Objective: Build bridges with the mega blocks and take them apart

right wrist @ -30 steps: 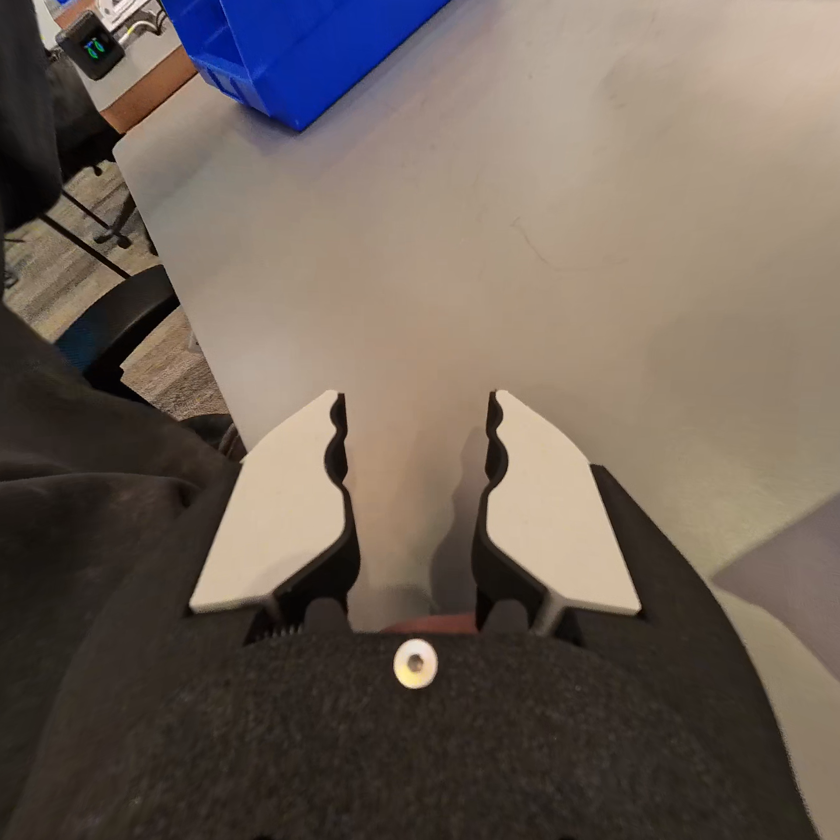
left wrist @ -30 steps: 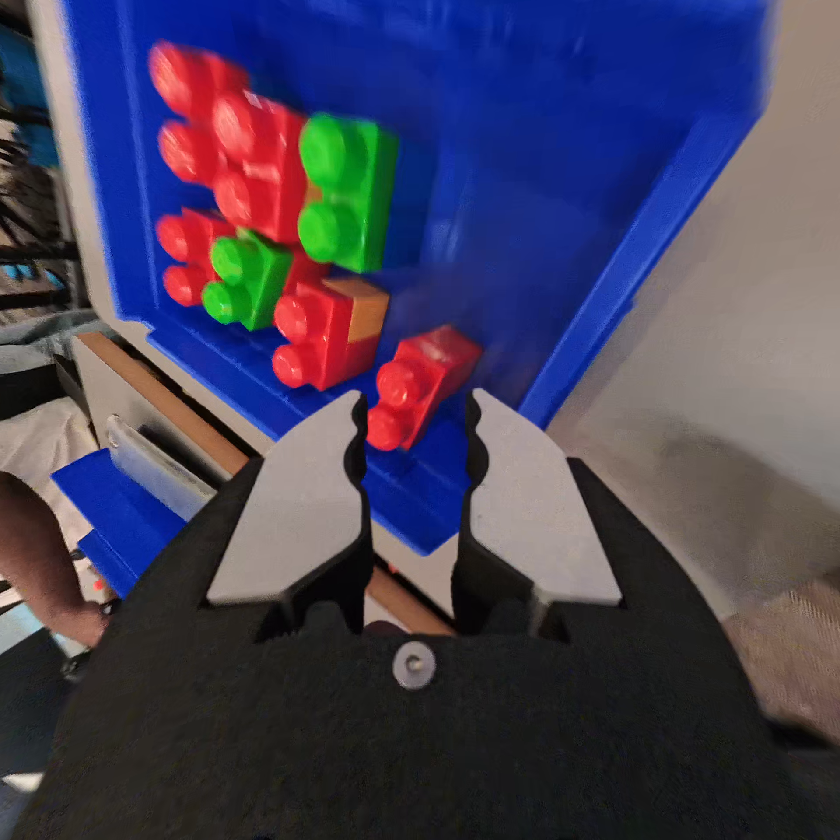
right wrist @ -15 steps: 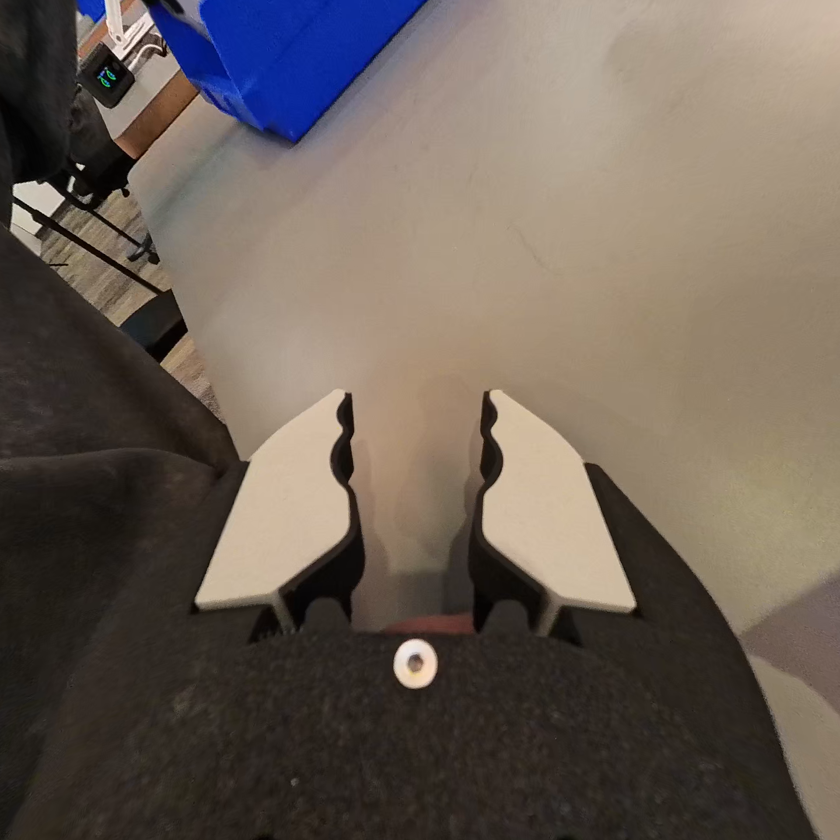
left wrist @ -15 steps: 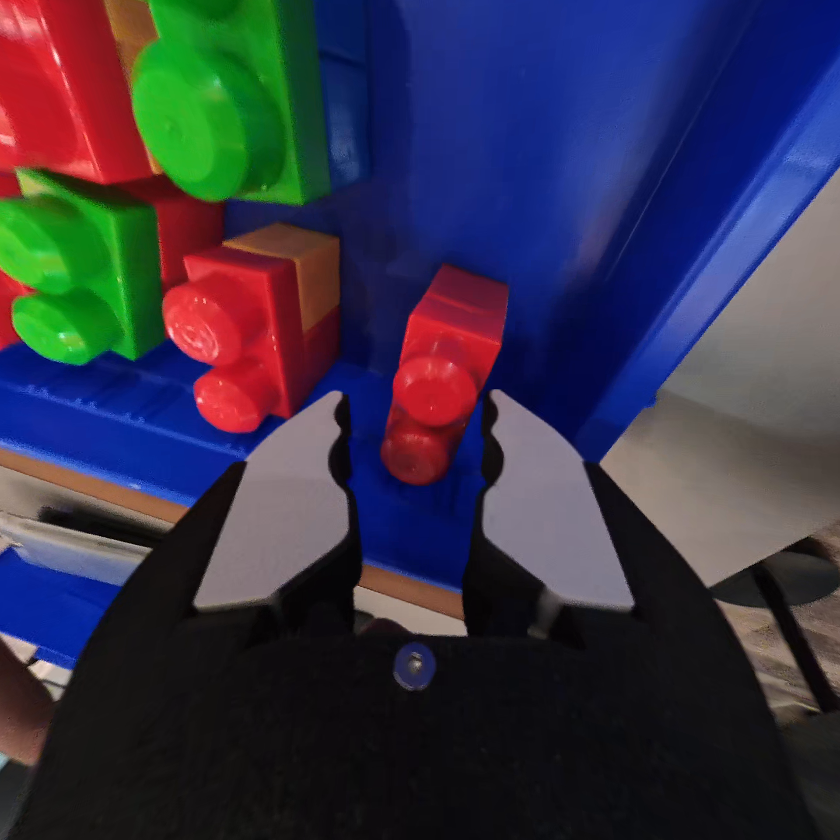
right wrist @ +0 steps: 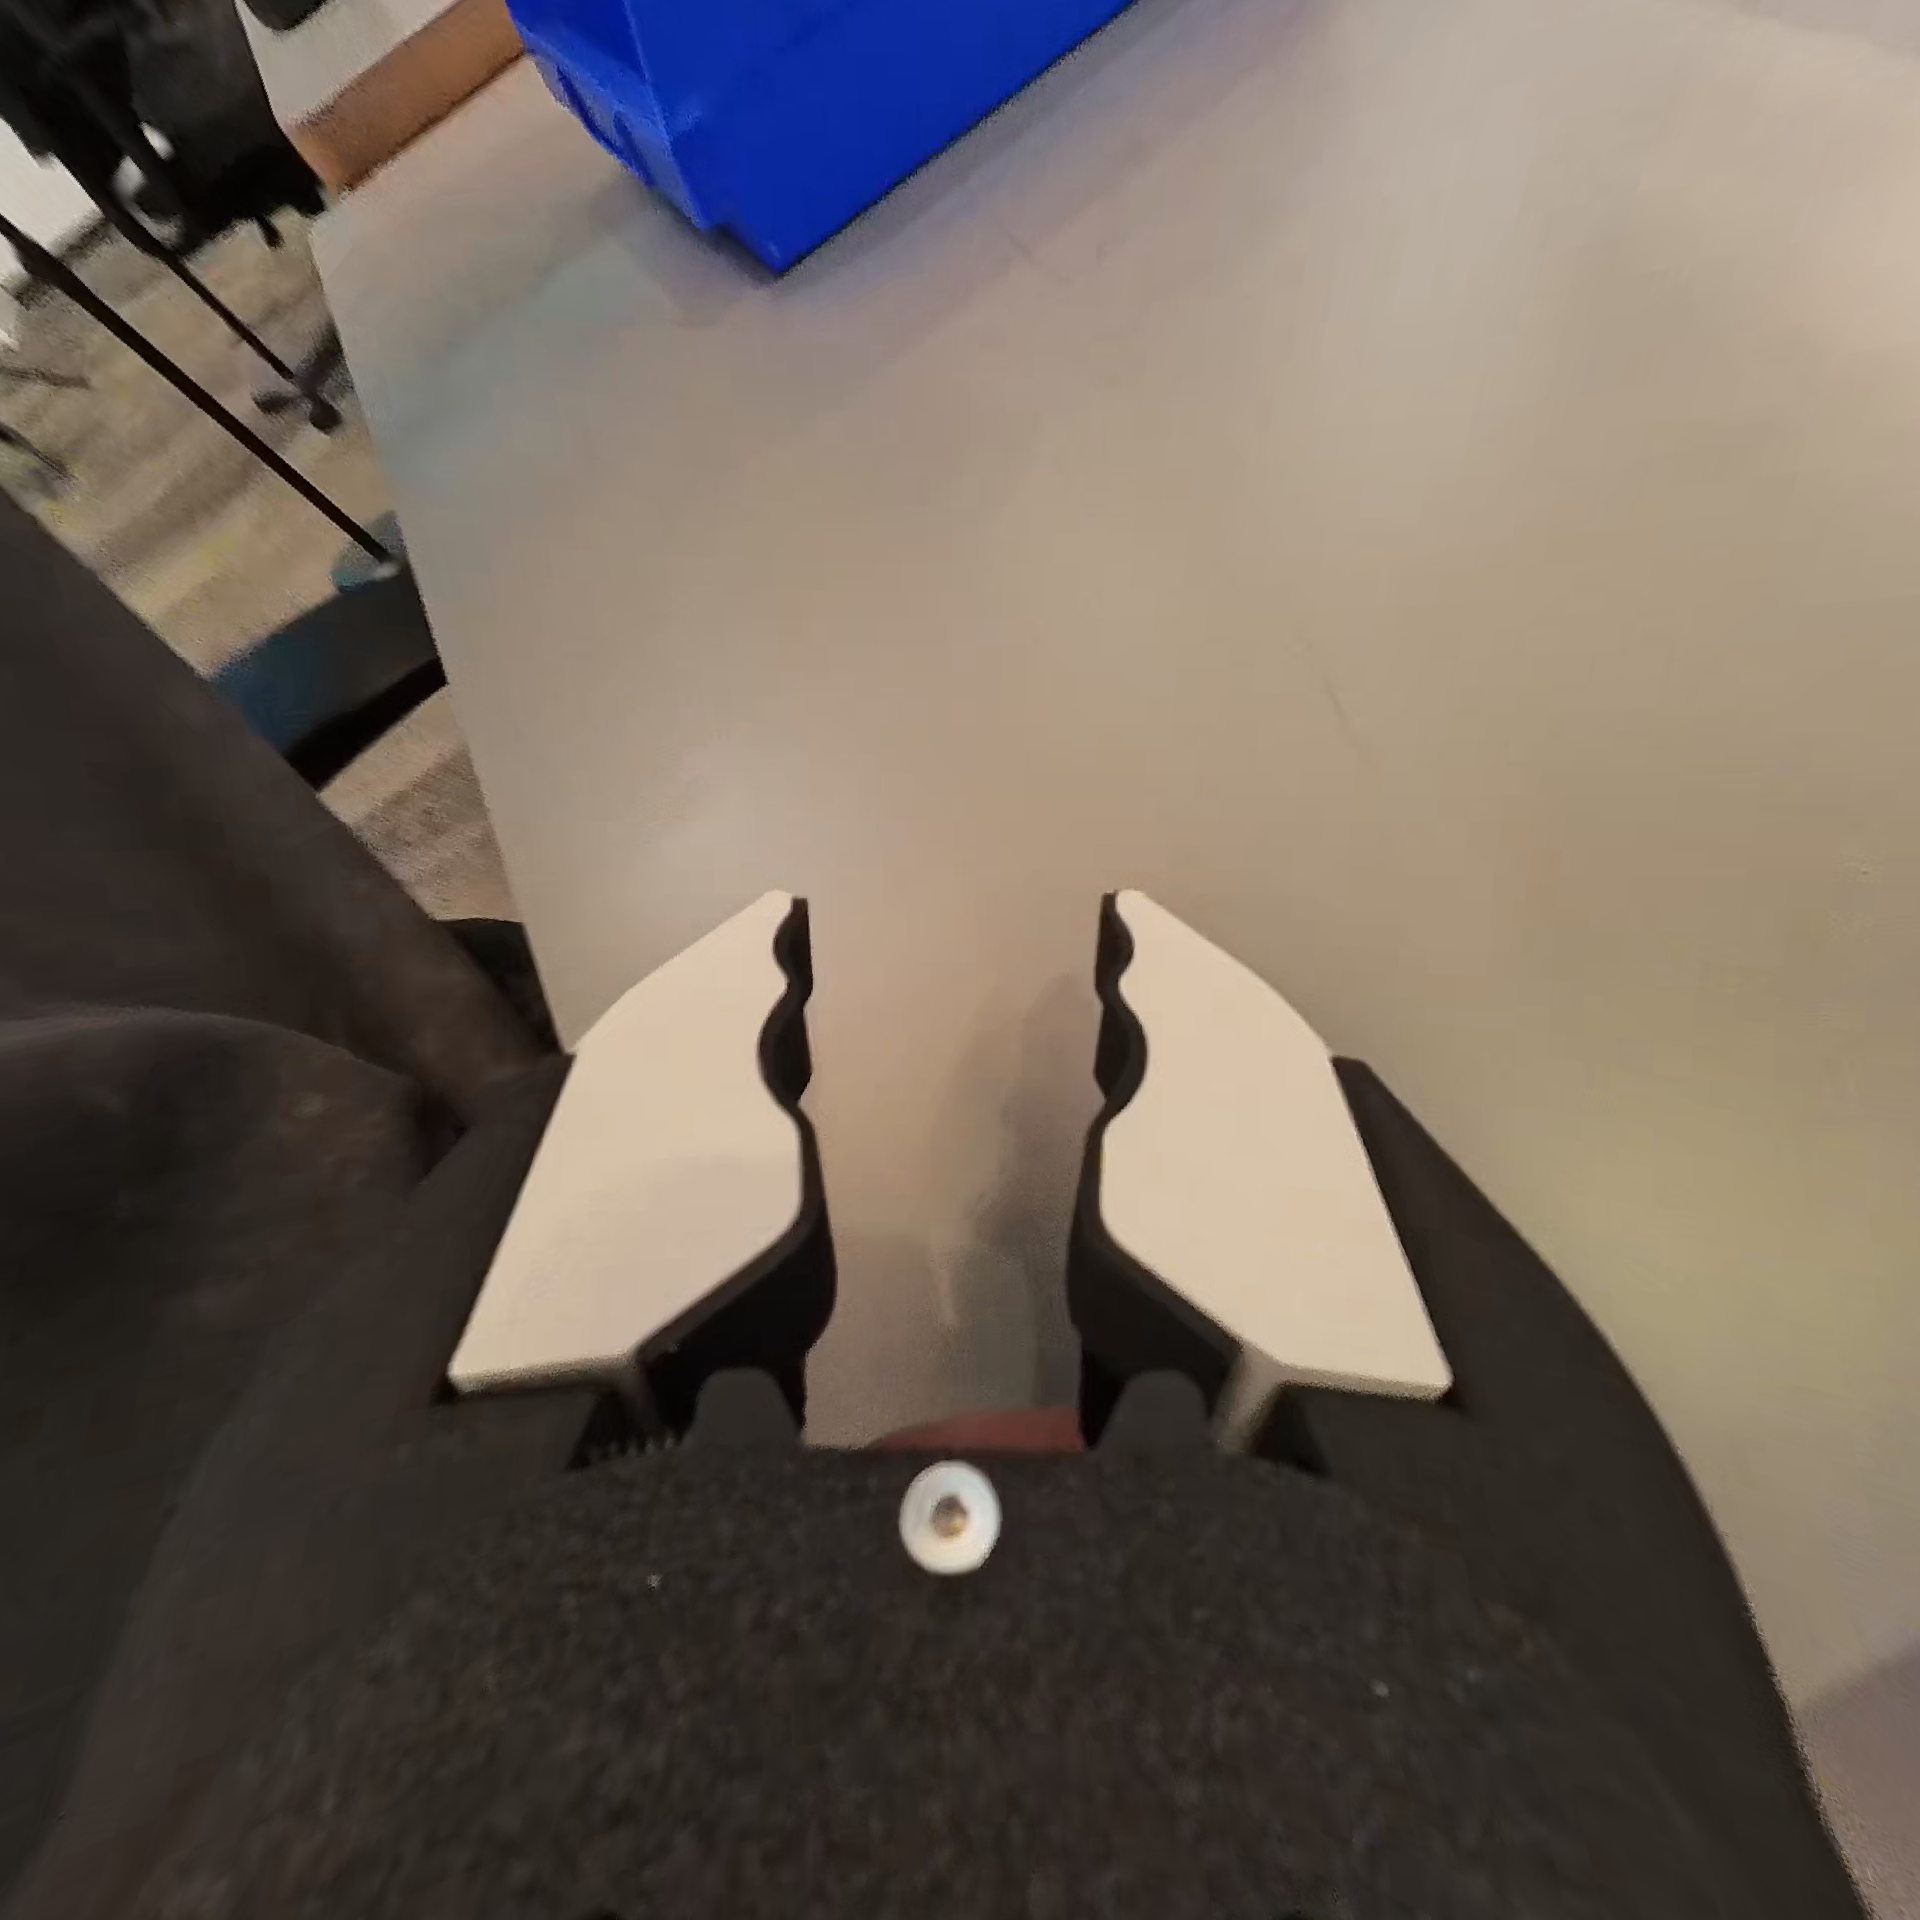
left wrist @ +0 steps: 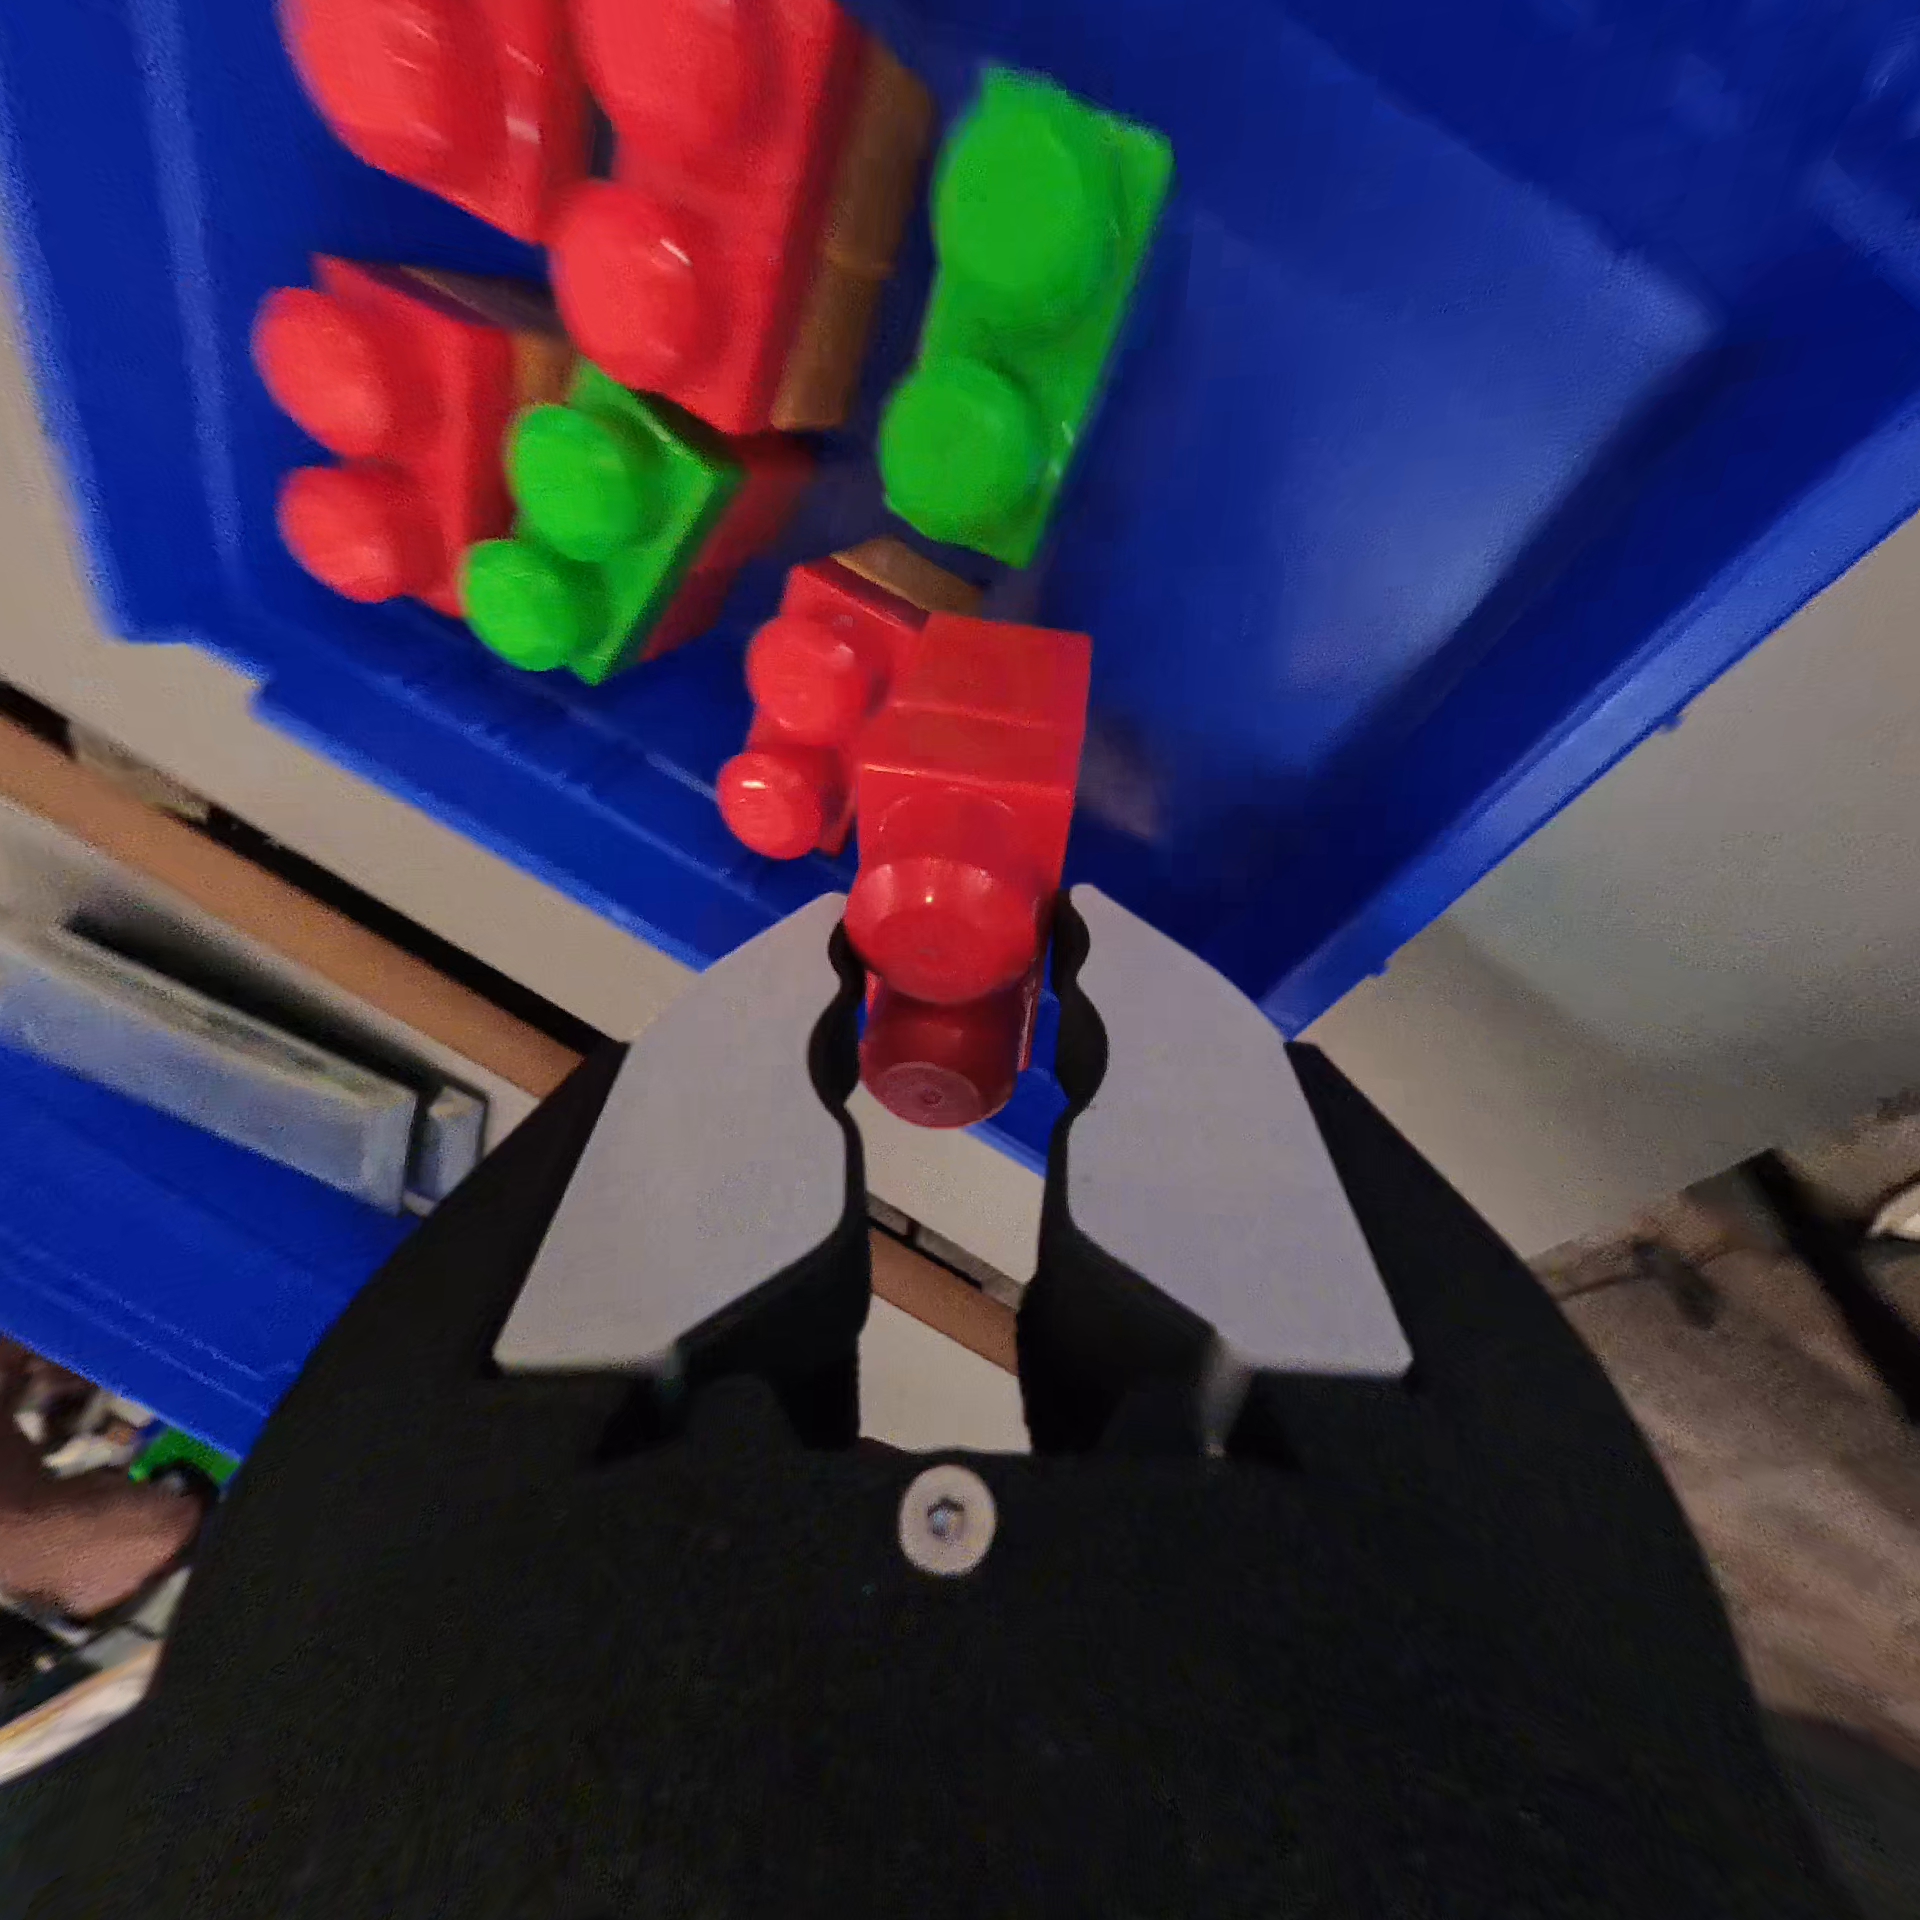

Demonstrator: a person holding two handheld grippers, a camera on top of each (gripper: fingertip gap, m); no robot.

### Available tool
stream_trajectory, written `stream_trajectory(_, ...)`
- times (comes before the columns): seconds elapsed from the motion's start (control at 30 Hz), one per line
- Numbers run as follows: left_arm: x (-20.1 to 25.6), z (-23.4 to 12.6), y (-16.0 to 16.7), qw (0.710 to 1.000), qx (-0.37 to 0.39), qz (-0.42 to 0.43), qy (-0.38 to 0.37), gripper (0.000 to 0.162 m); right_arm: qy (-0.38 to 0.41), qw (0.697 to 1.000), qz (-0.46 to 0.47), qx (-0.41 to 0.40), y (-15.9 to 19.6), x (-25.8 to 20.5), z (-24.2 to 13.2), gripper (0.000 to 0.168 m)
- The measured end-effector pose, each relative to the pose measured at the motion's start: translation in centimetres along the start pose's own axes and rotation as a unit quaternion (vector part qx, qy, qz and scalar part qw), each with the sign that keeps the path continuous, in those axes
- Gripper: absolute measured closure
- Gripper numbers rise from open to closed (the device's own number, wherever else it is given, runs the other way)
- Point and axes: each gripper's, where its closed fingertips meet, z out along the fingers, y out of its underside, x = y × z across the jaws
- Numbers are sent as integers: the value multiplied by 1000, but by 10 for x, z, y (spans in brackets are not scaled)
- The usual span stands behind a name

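My left gripper (left wrist: pixel 951 935) is shut on a red two-stud block (left wrist: pixel 966 821) and holds it above the near edge of a blue bin (left wrist: pixel 1455 364). Inside the bin lie more blocks: a green one (left wrist: pixel 1018 312), a smaller green one (left wrist: pixel 592 530), several red ones (left wrist: pixel 644 177) and a red block with a brown side (left wrist: pixel 821 696). My right gripper (right wrist: pixel 951 925) is open and empty over the bare grey table (right wrist: pixel 1247 520), with the blue bin (right wrist: pixel 790 104) far ahead of it.
The grey table's left edge (right wrist: pixel 416 623) runs close to my right gripper, with floor and a chair base beyond. A dark sleeve (right wrist: pixel 156 1039) fills the lower left. In the left wrist view a wooden table edge (left wrist: pixel 312 914) and another blue bin (left wrist: pixel 125 1247) lie below. Tip to tip, the grippers are about 45 centimeters apart.
My left gripper moved into the bin, closed on the red block and lifted it clear of the bin floor. My right gripper stayed open and shifted slightly over the table.
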Motion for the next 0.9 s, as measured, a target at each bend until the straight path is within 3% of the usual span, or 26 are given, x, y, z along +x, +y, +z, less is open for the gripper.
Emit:
stream_trajectory(0.23, 38, -83, -100, 977, 103, -165, 83, 128, 153, 967, -203, 27, -70, 18, 20, 103)
stream_trajectory(0.4, 105, -119, -179, 947, 170, -188, 197, 128, 264, 911, -310, 67, -128, 26, 37, 85)
stream_trajectory(0.5, 142, -123, -210, 938, 180, -178, 237, 128, 309, 877, -355, 101, -154, 23, 36, 85)
stream_trajectory(0.7, 193, -123, -250, 925, 190, -149, 293, 128, 291, 885, -348, 109, -160, 16, 37, 79)
stream_trajectory(0.9, 218, -112, -263, 924, 184, -122, 312, 128, 278, 895, -338, 90, -152, 26, 38, 84)
